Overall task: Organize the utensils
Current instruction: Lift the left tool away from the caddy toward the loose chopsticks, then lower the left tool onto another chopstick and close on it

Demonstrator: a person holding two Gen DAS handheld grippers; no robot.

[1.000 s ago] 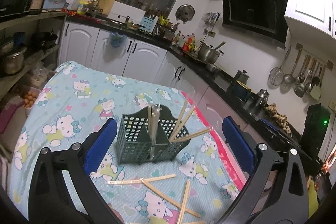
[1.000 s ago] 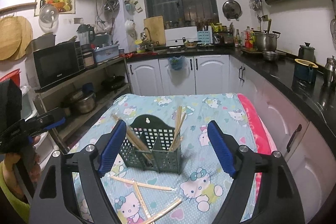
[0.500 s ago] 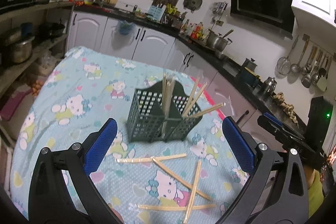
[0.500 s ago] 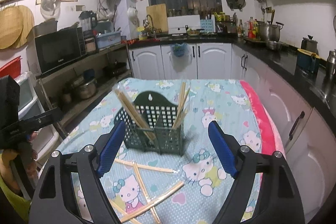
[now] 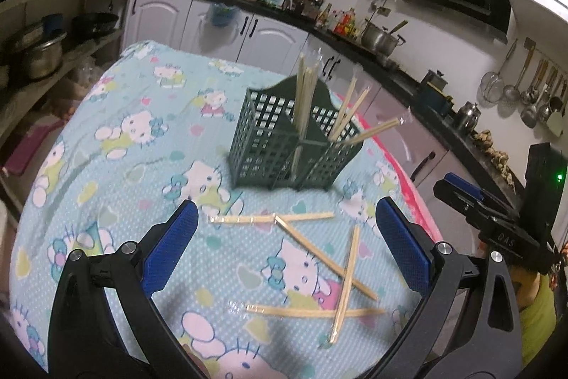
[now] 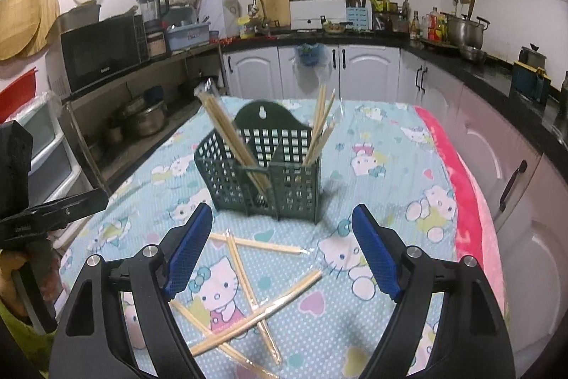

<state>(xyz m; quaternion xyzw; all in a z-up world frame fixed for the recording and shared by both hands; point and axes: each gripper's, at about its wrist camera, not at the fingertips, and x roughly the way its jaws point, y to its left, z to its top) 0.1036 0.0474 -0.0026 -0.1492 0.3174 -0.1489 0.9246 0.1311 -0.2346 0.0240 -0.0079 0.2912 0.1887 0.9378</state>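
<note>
Both grippers, left and right, gape empty over crossed wrapped chopsticks; pinching one risks dragging its overlapping neighbours or nudging the caddy.

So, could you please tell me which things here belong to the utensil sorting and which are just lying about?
Part of the job:
- green holder
- chopsticks in the holder
- loose chopsticks on the cloth

Just lying about:
- microwave
- steel pot
- cutting board
- hanging ladles

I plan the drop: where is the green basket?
The green basket stands mid-table ahead of both grippers, just beyond the loose chopsticks.
</note>
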